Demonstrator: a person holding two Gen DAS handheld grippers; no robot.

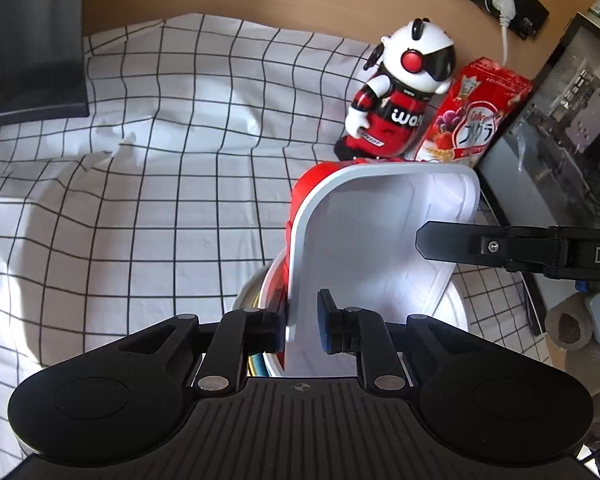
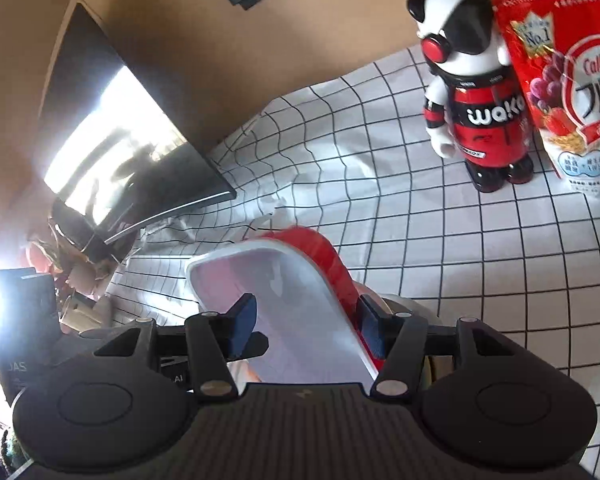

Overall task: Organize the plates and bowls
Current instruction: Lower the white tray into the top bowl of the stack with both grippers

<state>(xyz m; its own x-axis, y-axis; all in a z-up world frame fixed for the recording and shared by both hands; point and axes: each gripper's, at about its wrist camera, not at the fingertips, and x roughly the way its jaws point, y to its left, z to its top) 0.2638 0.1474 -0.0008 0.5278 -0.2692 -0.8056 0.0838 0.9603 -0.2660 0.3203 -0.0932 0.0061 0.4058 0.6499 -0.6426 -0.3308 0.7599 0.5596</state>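
A square dish [image 1: 372,240], white inside and red outside, stands tilted on edge above a stack of round plates [image 1: 456,312]. My left gripper [image 1: 302,326] is shut on the dish's near rim, one pad on each face. In the left wrist view a black finger [image 1: 440,240] of the other gripper reaches in from the right over the dish's white inside. In the right wrist view the dish [image 2: 292,280] rises between the jaws of my right gripper [image 2: 306,324]. Its jaws stand apart: the left pad [image 2: 244,320] is inside the dish clear of the wall, the right pad [image 2: 370,328] beside the red outer wall.
A black-checked white cloth [image 1: 140,200] covers the table. A panda figure [image 1: 400,92] and a red cereal bag [image 1: 476,120] stand at the back right, beside a glass tank [image 1: 560,140]. A dark screen [image 1: 28,40] stands at the back left. Paper rolls [image 1: 568,328] lie at the right edge.
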